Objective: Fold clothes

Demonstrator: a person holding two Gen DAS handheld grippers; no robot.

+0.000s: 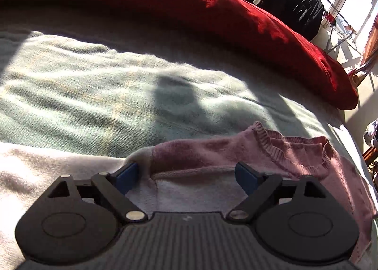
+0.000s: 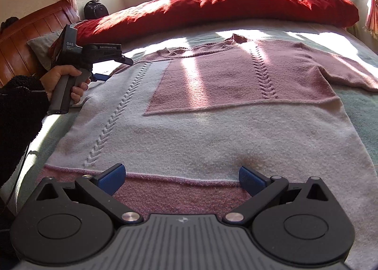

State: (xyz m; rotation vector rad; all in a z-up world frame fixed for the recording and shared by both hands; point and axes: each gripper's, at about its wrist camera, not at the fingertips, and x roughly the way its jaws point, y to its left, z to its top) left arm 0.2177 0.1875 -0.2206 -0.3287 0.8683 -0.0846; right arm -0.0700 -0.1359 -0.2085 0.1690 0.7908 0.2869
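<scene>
Behind the sweater [image 2: 193,114], red duvet [image 2: 212,5].

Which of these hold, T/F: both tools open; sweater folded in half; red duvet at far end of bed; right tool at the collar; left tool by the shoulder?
1. Both tools are open. True: the left tool and right tool both have their jaws spread, with nothing pinched.
2. The sweater is folded in half. False: it lies spread flat on the bed, front up, a sleeve out to the side.
3. A red duvet lies at the far end. True.
4. The right tool is at the collar. False: it is over the pink hem band; the collar is at the far end.
5. The left tool is by the shoulder. True, beside the collar.
</scene>
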